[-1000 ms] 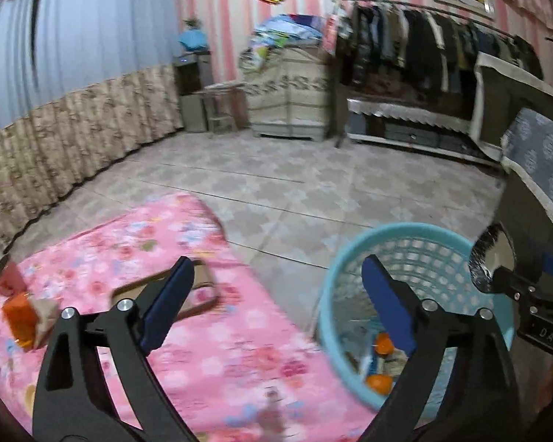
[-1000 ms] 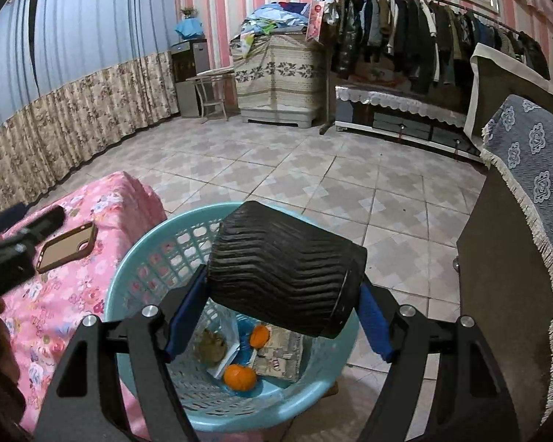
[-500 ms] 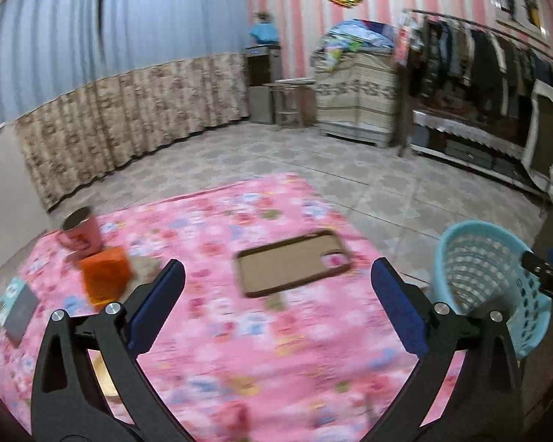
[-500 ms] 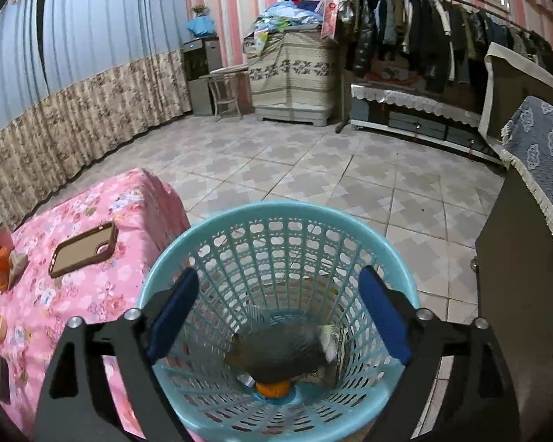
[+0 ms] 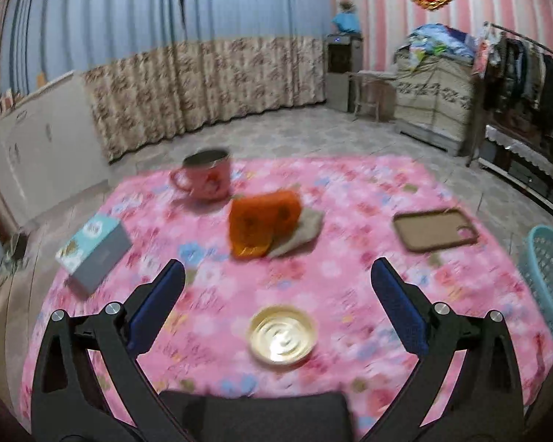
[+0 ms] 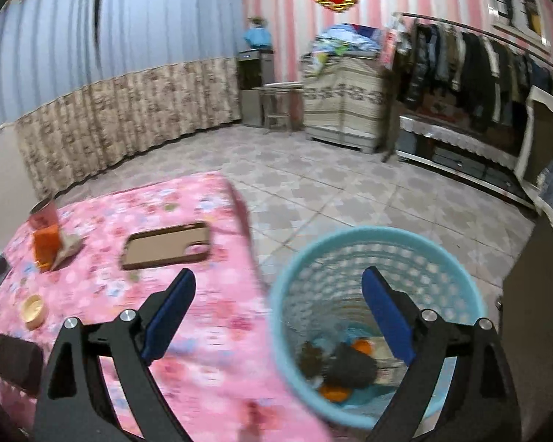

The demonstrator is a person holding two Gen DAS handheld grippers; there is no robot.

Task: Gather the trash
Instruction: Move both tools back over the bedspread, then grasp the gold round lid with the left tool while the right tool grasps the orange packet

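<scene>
Left gripper (image 5: 276, 294): jaws spread wide with nothing between them, held over the near part of the table.
Right gripper (image 6: 278, 309): jaws spread wide and empty, straddling the table's right edge and the basket's rim.
Table (image 5: 350, 184): covered in a pink flowered cloth.
Basket (image 6: 472, 294): light blue plastic mesh, standing on the floor tiles just beside the table's right edge; in the left view (image 5: 549, 276) only its side shows past that edge.
Basket contents: a dark ridged cup (image 6: 352, 368) lying on its side at the bottom, with orange peel pieces (image 6: 335, 392) and other blurred scraps, below and between the right gripper's fingers.
Orange carton (image 5: 263, 221): mid-table, resting on a beige scrap (image 5: 306, 228), ahead of the left gripper.
Small round lid (image 5: 282, 333): cream-coloured, near the front edge, between the left gripper's fingers and lower.
Red mug (image 5: 204, 176): towards the far left corner.
Phone case (image 5: 435, 228): brown, near the right edge.
Blue-grey box (image 5: 94, 246): near the left edge.
</scene>
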